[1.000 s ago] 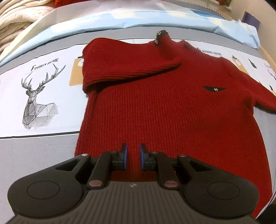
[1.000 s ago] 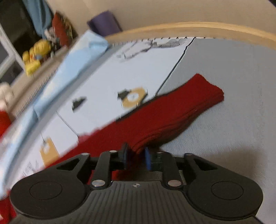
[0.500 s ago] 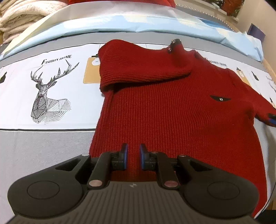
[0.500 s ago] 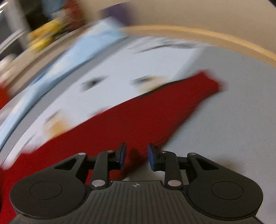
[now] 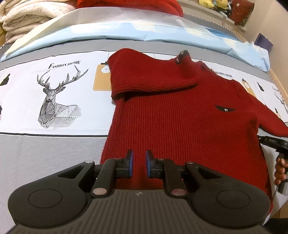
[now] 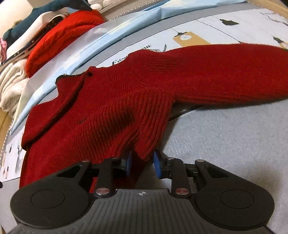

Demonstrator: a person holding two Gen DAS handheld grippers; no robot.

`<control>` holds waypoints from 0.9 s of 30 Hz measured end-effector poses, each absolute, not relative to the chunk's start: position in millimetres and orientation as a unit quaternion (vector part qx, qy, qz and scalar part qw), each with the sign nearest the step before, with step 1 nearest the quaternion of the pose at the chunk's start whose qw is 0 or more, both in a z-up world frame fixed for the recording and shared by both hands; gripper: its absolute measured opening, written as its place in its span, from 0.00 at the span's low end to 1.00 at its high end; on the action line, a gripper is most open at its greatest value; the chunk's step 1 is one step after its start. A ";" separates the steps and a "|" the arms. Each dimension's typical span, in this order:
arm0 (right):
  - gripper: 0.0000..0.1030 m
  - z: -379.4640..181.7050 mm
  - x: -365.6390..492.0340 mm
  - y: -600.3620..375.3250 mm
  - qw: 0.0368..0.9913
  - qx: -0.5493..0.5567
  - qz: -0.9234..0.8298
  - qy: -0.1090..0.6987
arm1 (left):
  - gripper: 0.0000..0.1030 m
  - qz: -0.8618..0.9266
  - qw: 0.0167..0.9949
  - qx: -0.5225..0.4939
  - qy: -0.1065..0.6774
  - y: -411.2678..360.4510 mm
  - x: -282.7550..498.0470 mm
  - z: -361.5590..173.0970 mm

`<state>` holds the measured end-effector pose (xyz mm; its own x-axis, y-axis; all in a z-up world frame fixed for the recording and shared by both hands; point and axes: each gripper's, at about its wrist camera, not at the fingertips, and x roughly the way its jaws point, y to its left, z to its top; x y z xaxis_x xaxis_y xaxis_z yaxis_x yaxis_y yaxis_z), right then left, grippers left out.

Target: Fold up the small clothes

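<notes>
A dark red knitted sweater (image 5: 180,115) lies flat on the printed bed sheet (image 5: 36,90), its left sleeve folded across the chest. My left gripper (image 5: 139,162) hovers over the hem near the left corner, jaws slightly apart with nothing between them. My right gripper (image 6: 142,162) has the sweater's (image 6: 117,108) right side edge, below the armpit, between its blue pads (image 6: 157,163), lifted and bunched. The right sleeve (image 6: 225,75) stretches out to the right. The right gripper's handle shows at the right edge of the left wrist view (image 5: 275,144).
A pale blue cloth (image 5: 126,30) lies across the back of the bed. Folded cream blankets (image 5: 23,16) and a bright red knit (image 6: 59,39) are stacked behind it. The wooden bed edge (image 5: 278,81) runs on the right.
My right gripper let go of the sleeve, swung left and now holds the sweater's side edge. The left gripper drew back slightly, the sweater sliding right in its view.
</notes>
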<state>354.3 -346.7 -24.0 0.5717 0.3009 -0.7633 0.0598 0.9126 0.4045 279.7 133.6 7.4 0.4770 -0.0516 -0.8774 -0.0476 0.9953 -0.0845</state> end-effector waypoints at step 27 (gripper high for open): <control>0.41 -11.3 229.7 -331.5 0.791 0.081 0.051 0.604 | 0.16 0.016 0.864 -0.077 0.498 203.6 244.4 26.2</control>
